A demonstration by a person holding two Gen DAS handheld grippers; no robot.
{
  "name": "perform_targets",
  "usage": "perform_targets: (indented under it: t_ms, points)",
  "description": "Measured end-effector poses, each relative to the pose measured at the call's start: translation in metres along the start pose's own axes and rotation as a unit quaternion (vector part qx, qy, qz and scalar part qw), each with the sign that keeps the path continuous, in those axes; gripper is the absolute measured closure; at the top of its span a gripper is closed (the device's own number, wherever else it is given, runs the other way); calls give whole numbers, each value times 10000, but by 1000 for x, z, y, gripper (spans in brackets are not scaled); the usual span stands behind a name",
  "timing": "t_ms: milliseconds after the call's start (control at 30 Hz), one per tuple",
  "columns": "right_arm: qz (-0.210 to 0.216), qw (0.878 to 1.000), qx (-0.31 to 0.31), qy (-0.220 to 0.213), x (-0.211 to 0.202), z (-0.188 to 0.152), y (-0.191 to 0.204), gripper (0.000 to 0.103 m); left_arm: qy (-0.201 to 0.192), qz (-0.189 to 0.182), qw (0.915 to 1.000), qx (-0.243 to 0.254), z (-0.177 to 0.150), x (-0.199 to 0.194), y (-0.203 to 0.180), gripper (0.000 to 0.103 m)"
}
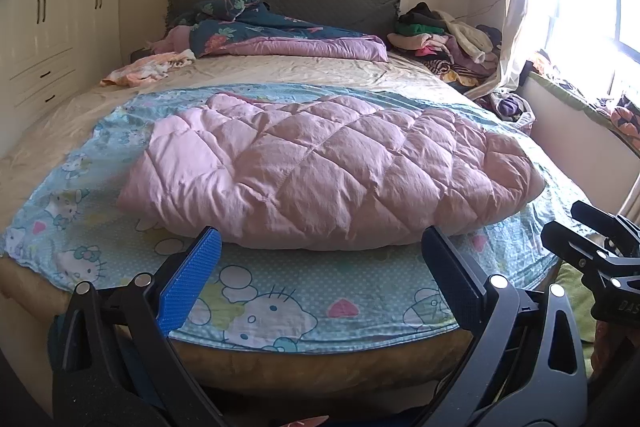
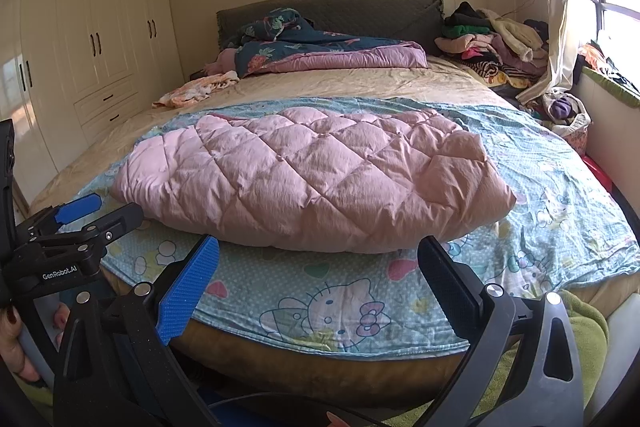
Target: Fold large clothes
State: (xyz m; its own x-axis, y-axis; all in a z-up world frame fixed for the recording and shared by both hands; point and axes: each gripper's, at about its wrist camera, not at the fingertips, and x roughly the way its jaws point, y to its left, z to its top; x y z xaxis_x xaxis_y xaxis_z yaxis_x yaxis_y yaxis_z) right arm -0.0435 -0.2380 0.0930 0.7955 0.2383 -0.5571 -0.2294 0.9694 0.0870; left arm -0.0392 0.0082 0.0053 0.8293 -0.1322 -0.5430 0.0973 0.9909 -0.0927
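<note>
Fingers of left gripper [image 1: 320, 263] and right gripper [image 2: 318, 267] spread wide, empty, before pink quilted jacket [image 2: 312, 183].

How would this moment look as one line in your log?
left gripper: open, empty | right gripper: open, empty | pink quilted garment: folded on bed, untouched

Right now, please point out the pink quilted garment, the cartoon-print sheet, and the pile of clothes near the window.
pink quilted garment [image 1: 320, 167]: left wrist view, middle of its top.
cartoon-print sheet [image 1: 320, 291]: left wrist view, bare near edge.
pile of clothes [image 2: 492, 43]: right wrist view, centre of heap.
</note>
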Motion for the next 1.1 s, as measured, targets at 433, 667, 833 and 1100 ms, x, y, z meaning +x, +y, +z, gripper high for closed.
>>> perform_targets:
  t_ms: [433,667,833,1100]
  points:
    - [-34,10000,-14,2,-2,0,1,4,17,42,10000,38,0,0,1,9]
    - [-171,9996,167,-123,-13,1,-14,4,-21,284,9996,51,1,-3,4,9]
    - [-461,9962,659,-346,-36,4,-61,4,16,428,9988,-243,5,1,23,9]
    - [-3172,9131,2503,-551,-104,-33,-299,4,25,1650,9739,-1561,36,28,181,9]
